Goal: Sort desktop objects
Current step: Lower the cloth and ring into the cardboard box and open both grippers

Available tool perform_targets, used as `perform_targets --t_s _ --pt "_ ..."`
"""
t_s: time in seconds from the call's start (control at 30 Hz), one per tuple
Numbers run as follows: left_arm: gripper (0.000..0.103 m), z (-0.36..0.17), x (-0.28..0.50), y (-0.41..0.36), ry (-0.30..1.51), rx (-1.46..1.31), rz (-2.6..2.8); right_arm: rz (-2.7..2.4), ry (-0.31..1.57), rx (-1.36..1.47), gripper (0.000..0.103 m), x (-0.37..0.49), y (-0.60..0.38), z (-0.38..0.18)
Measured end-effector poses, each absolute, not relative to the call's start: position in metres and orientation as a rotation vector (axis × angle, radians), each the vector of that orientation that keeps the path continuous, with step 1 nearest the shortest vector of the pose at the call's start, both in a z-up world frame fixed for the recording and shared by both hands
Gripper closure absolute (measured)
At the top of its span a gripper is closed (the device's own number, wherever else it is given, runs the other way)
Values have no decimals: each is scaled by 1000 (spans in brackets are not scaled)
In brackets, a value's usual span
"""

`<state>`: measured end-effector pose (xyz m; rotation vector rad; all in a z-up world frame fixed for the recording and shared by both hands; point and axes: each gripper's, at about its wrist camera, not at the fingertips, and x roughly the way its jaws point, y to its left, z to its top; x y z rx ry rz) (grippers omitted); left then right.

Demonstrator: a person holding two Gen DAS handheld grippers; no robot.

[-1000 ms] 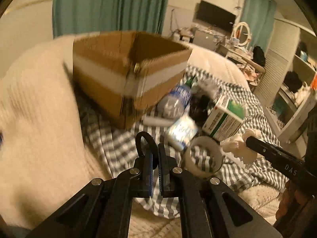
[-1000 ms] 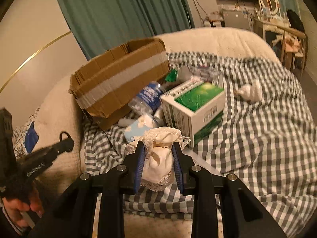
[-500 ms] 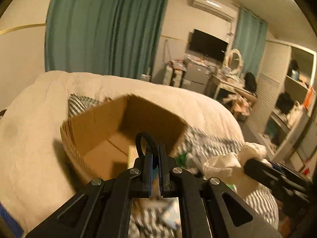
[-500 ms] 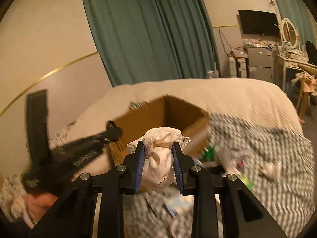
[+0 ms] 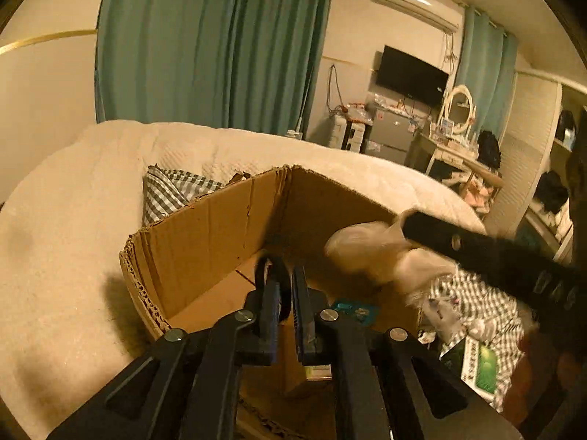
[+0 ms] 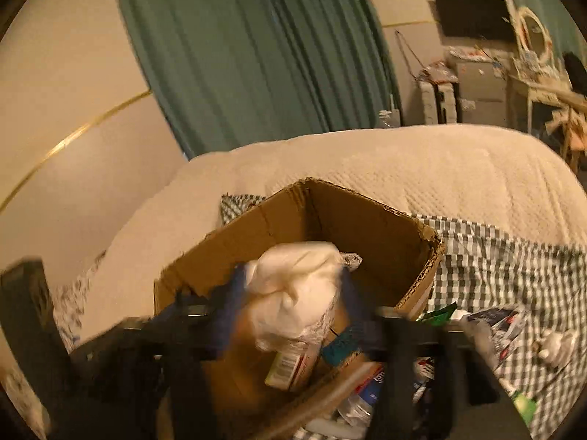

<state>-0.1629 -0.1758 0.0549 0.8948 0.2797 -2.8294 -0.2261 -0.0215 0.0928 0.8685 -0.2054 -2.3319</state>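
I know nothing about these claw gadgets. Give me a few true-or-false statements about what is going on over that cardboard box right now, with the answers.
1. The right claw carries a white cloth bundle over the cardboard box. True.
2. The left claw carries a roll of tape. False: its fingers pinch a small black loop.
3. The cardboard box has nothing inside. False: a teal packet and other small items lie in it.
4. The box sits on a bed with a cream blanket. True.
5. The curtains behind are red. False: they are teal green.
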Motion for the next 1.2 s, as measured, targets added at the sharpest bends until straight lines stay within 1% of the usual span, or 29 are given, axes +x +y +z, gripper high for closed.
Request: perform_targets --t_s 0.03,0.07,0.1,0.13,0.17,0.27,0.37,0.5,0.6,0.67,0.8,0.97,1.2 --pt "85 55 -162 -174 253 899 -2817 -2345 -246 864 32 -227 -18 93" --pt "64 57 -161 -171 227 906 -2803 -2357 -294 866 32 -227 -11 95" --pt "50 60 -158 -169 219 895 -2802 -2357 -317 870 31 -226 -7 98" --pt "24 64 -154 -167 219 865 -2802 -2351 -343 873 31 -224 2 99" --pt "14 68 -148 -165 221 818 -2800 -2354 -358 871 31 -220 9 103" --pt "5 83 -133 -155 236 761 -2816 -2390 -310 861 31 -203 28 117" --pt "5 98 -124 -144 223 804 -2832 -2445 -242 835 31 -177 55 131" --pt "5 117 -100 -125 179 790 -2834 -2519 -159 824 31 -142 96 144" --pt "4 129 -82 -110 206 779 -2864 -2565 -132 827 30 -120 128 147" --pt "0 135 -70 -96 205 768 -2902 -2598 -131 851 30 -105 148 142" --pt "0 141 -51 -66 157 790 -2949 -2622 -158 888 30 -83 178 130" --pt "0 143 -30 -34 33 811 -2968 -2630 -206 903 30 -63 200 116" --pt "0 127 -15 -12 22 860 -2974 -2637 -198 914 30 -45 217 100"
